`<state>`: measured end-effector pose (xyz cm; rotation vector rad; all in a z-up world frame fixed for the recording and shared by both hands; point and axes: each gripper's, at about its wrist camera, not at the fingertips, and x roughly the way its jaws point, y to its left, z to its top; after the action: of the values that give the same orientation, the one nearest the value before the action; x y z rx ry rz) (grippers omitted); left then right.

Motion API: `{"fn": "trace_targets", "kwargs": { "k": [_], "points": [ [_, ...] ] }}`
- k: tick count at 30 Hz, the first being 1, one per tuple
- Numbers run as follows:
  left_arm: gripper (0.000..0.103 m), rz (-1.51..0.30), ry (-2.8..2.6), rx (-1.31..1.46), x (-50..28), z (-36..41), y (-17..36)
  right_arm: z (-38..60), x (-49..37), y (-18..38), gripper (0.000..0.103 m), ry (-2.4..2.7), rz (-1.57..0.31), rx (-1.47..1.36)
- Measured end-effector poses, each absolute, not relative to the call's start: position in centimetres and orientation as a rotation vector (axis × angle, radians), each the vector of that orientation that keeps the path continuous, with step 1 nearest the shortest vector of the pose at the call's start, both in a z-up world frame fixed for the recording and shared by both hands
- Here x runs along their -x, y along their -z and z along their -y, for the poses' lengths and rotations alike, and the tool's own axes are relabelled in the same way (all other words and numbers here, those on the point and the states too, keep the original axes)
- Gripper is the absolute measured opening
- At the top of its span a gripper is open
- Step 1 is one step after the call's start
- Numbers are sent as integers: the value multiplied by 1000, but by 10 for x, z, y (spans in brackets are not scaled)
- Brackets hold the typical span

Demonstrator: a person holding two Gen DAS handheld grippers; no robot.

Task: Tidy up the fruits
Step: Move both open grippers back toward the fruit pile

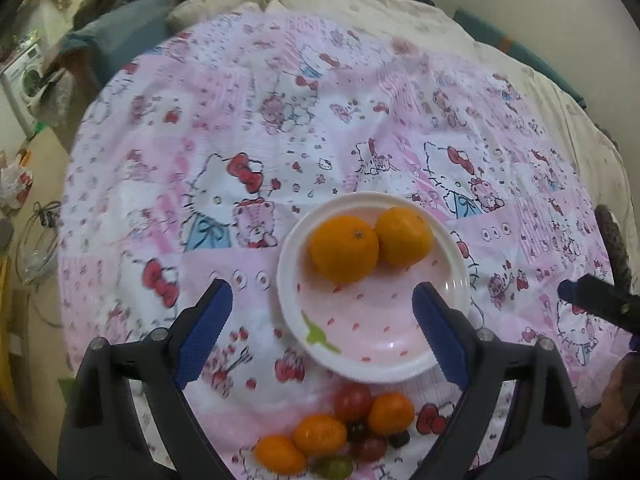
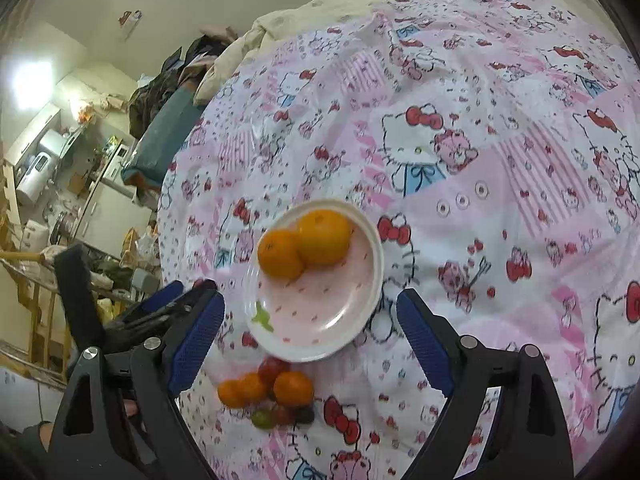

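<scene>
A white and pink plate (image 1: 360, 340) (image 2: 344, 312) sits on the Hello Kitty cloth and holds two oranges (image 1: 345, 249) (image 2: 280, 253), side by side at its far part. In front of the plate lies a small heap of fruit: small orange fruits (image 1: 320, 435) (image 2: 293, 388), a red tomato (image 1: 353, 400) (image 2: 272, 368), dark grapes (image 1: 368, 448) and a green grape (image 1: 336, 467) (image 2: 263, 419). My left gripper (image 1: 322, 316) is open and empty above the plate's near rim. My right gripper (image 2: 310, 320) is open and empty above the plate.
The Hello Kitty cloth (image 1: 280, 140) covers a bed with a cream duvet (image 1: 400, 4) behind. The right gripper's tip shows at the right edge of the left wrist view (image 1: 600, 300). The left gripper shows at the left in the right wrist view (image 2: 152, 312). Room clutter lies at left.
</scene>
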<state>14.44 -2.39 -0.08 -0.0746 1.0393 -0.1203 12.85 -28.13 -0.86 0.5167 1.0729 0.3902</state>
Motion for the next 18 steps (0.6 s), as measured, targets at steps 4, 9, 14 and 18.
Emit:
{"fn": "trace_targets", "kwargs": {
  "k": [4,9,14,18],
  "points": [
    [90,-1018,127,53,-120,22,-11,274,-114,12,90,-405,-1090,-500],
    [90,-1005,102,46,-94,14,-18,264,-98,15,90,-423,-1102,-477],
    [90,-1002,71,40,-72,3,-20,256,-86,19,90,-434,-1118,-454],
    [90,-1021,51,8,-56,3,-17,250,-77,24,90,-437,-1134,-441]
  ]
}}
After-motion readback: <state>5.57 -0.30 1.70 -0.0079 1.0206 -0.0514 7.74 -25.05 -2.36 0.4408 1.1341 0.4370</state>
